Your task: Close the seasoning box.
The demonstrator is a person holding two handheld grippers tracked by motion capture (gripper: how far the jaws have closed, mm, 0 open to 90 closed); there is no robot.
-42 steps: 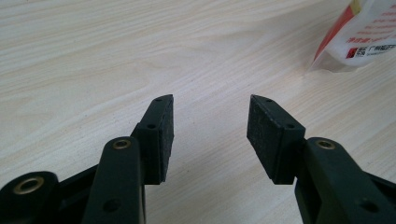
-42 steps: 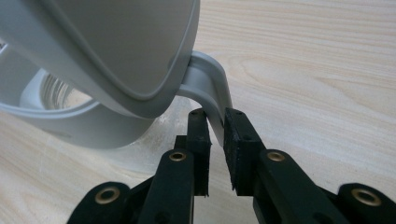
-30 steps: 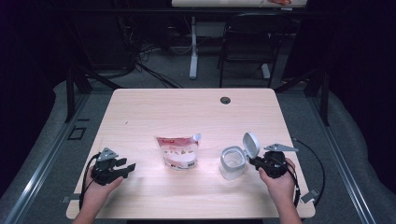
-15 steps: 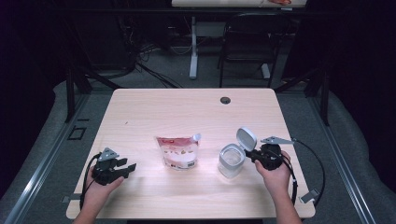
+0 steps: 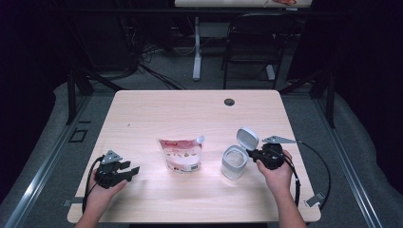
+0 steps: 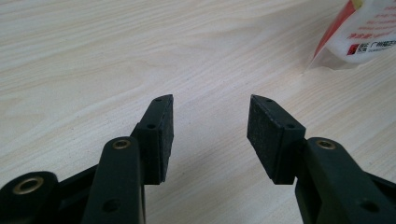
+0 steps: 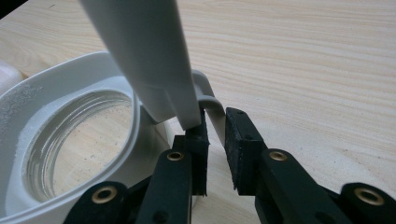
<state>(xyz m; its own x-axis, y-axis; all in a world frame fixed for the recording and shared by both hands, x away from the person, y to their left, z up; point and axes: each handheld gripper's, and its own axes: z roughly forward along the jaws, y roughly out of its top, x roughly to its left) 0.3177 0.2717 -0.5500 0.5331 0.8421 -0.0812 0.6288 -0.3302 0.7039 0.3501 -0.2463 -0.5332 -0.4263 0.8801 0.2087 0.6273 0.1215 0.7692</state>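
Red-white pouch mid-table; black grommet at far edge; chair behind.

Open glass jar beside the snack pouch

The clear round glass jar with a white plastic collar stands upright just right of the red-and-white plastic pouch, apart from it. Its white hinged flip lid is raised, tilted up and back on the side away from the pouch. The pouch lies flat, spout upper right.
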